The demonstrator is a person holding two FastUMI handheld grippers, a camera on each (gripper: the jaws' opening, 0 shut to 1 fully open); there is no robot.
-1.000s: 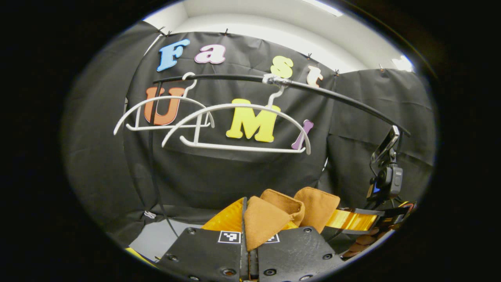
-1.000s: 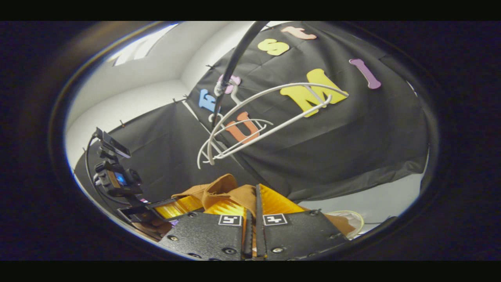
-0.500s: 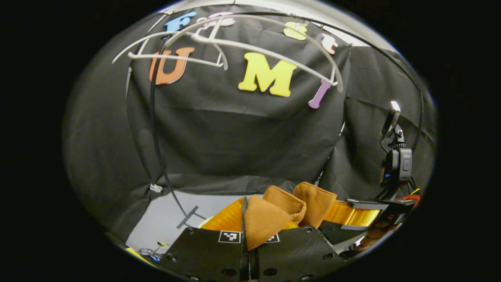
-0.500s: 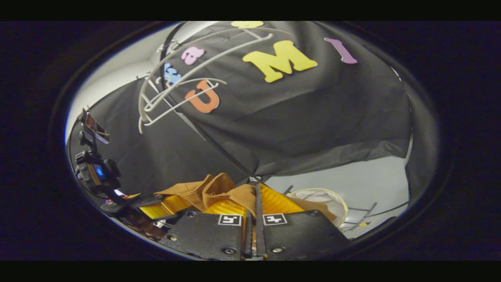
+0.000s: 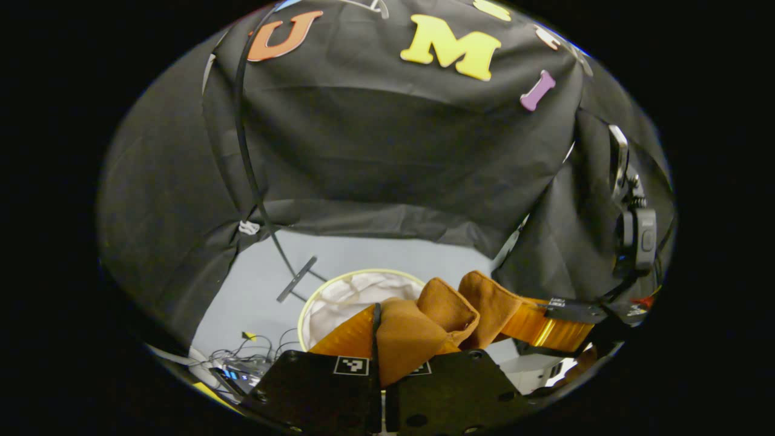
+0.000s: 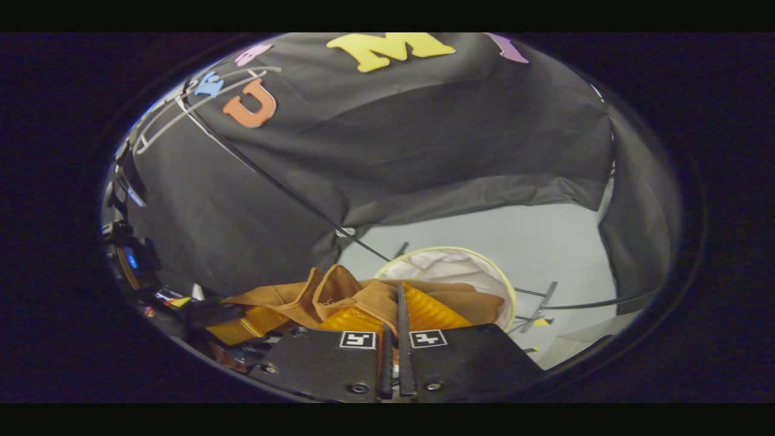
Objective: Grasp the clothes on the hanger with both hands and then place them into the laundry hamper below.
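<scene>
A brown garment (image 5: 424,330) is pinched between the fingers of my left gripper (image 5: 378,327), which is shut on it; the cloth bunches up and runs right toward the other gripper (image 5: 560,324). In the right gripper view the same brown garment (image 6: 339,293) is clamped in my right gripper (image 6: 396,315), also shut, with folds spreading left and a flap trailing right. Below and beyond both grippers stands the round laundry hamper (image 5: 321,290), white-lined with a pale yellow rim (image 6: 451,249); the garment hangs in front of it. White hangers (image 6: 181,109) stay high up at the upper left.
The rack's black pole (image 5: 242,139) slants down to a foot on the grey floor (image 5: 266,284). More rack legs (image 6: 545,297) lie right of the hamper. Cables and small devices (image 5: 242,369) sit at the lower left. The black cloth wall hangs close behind.
Both grippers have come down with the garment. The hangers slid up toward the top of both views, and the hamper has come into full view below.
</scene>
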